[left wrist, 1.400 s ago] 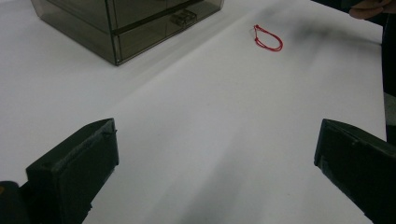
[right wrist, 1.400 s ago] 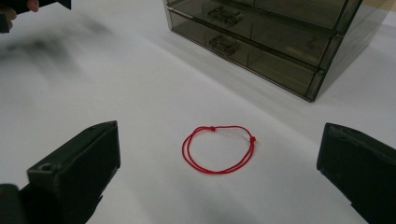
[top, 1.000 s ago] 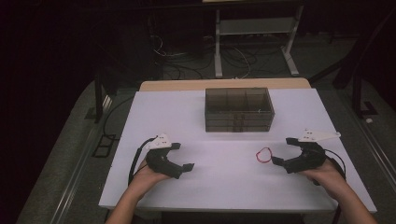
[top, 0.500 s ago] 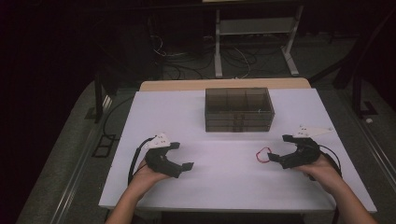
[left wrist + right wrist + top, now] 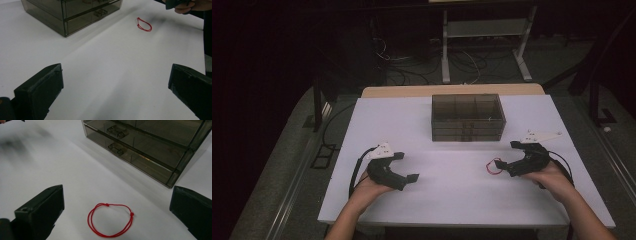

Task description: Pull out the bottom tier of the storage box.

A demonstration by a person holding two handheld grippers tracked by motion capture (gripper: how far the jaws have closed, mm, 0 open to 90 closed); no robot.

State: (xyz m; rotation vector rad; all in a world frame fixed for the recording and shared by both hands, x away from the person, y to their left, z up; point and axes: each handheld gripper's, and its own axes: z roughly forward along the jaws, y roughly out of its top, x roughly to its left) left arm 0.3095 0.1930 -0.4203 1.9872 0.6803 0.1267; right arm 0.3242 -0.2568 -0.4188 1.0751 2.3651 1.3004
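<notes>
The right hand-held gripper sits low over the white worktop with its jaws spread wide and nothing between them. The red cord loop lies flat on the worktop, framed between those two jaws in the right gripper view and touching neither. In the high view the red cord loop lies just off the gripper's tips, well in front of the smoked drawer box.

The left hand-held gripper rests near the worktop on the person's left, jaws also wide and empty, well apart from the loop, which the left gripper view shows far off.

Judgement: the step in hand is the approach to pick up the loop; the grasp is not yet made. Both drawers of the drawer box appear shut, their small handles facing the right gripper.

The next move calls for lowering the right jaws until they straddle one strand of the cord, then closing fully. The cord is thin and lies flat, so the tips need to meet the worktop surface to catch it. If the loop is meant for a drawer, one would have to be opened first; the left gripper is free for that.
</notes>
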